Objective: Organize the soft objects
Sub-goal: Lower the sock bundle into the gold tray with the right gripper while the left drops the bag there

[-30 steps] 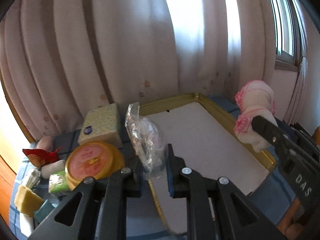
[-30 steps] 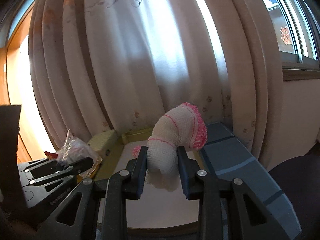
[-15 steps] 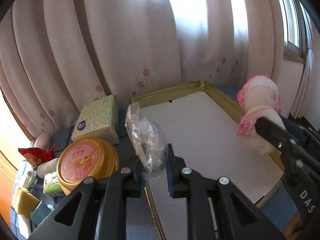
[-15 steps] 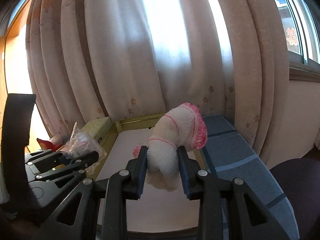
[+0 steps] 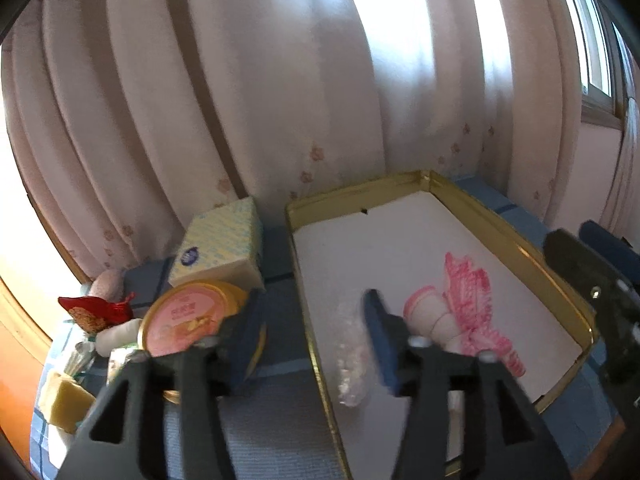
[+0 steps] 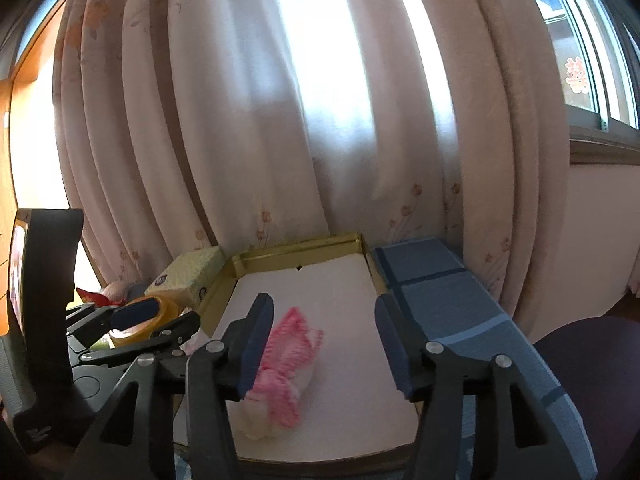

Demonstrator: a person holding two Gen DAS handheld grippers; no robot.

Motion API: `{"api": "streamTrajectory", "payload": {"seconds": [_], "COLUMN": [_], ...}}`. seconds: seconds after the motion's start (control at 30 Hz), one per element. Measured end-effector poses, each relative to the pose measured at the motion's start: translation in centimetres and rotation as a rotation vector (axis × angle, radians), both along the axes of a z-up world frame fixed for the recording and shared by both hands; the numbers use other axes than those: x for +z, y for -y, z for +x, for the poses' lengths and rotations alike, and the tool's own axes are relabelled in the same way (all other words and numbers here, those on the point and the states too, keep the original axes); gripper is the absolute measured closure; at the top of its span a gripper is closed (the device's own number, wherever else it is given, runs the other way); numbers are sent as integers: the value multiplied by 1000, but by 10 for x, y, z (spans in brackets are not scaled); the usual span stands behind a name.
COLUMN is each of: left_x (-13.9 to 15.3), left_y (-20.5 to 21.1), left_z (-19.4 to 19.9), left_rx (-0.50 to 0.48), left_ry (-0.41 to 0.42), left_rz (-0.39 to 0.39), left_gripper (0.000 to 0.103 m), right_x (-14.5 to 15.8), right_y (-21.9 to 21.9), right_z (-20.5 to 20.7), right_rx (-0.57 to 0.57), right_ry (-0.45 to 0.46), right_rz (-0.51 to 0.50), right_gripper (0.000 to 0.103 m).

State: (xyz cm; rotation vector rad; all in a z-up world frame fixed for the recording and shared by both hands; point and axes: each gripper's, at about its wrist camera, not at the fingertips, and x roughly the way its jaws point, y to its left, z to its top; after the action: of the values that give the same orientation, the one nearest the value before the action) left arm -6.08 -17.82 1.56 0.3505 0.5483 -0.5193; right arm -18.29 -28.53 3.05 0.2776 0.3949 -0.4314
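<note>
Two hand-held grippers, both over one gold-rimmed tray [image 5: 520, 246] with a white liner. Left gripper [image 5: 310, 332]: jaws have just been opening and stand well apart, gripping nothing; one crumpled clear plastic bag [image 5: 350, 354], blurred, sits between them on the tray's left edge, clear of the pads as far as the blur allows. Right gripper [image 6: 320, 344]: jaws have just been opening too, spread wide and empty; one pink-and-white mesh pouf [image 6: 286, 364] lies on the liner below them, close by the left finger, contact unclear. From the left wrist view the same pouf is at about 3 o'clock of the left gripper, in the near right part of the tray. Outside the tray, at 9 to 10 o'clock of the left gripper: one round gold tin with a pink lid [image 5: 188, 318], then one yellow tissue box [image 5: 220, 250] behind it. Farther left, a small cluster: one red pouch [image 5: 94, 310], one white soft item, one yellow piece; others too crowded to count. One blue checked cloth [image 6: 448, 292] covers the surface under the tray. At 12 o'clock, pale floral curtains [image 6: 320, 120]; one window [image 6: 580, 48] at 2 o'clock.
</note>
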Motion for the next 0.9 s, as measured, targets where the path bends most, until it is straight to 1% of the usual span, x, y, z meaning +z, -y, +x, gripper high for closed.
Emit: {"api": "streamTrajectory", "payload": {"seconds": [0.03, 0.07, 0.17, 0.37, 0.4, 0.5, 0.53, 0.6, 0.7, 0.73, 0.9], "left_x": [2, 4, 8, 11, 12, 12, 12, 13, 12, 12, 9], "left_y": [-2, -5, -9, -22, -25, -34, -38, -46, -59, -65, -99], "left_z": [-1, -2, -3, -2, -1, 0, 1, 4, 9, 9, 15], "left_rx": [8, 17, 22, 48, 57, 82, 91, 109, 140, 150, 203], "left_ry": [13, 29, 42, 45, 47, 52, 53, 53, 54, 56, 62], "left_rz": [-7, -14, -20, -38, -40, -45, -48, -52, -54, -58, -90], "left_gripper": [32, 32, 30, 17, 15, 8, 6, 6, 2, 1, 1], "right_x": [2, 3, 6, 11, 12, 15, 16, 17, 19, 19, 18], "right_y": [-1, -1, -3, -10, -12, -20, -22, -28, -36, -39, -60], "right_z": [-2, -4, -8, -9, -8, -6, -5, -4, 2, 5, 24], "right_rx": [-8, -14, -28, -25, -22, -13, -12, -15, -7, -2, 36], "right_ry": [9, 19, 37, 46, 47, 50, 53, 66, 74, 73, 50], "right_rz": [-2, -1, 5, 7, 5, -2, -4, -6, -1, 2, 2], "right_gripper": [42, 41, 40, 39, 38, 27, 25, 23, 22, 21, 21]}}
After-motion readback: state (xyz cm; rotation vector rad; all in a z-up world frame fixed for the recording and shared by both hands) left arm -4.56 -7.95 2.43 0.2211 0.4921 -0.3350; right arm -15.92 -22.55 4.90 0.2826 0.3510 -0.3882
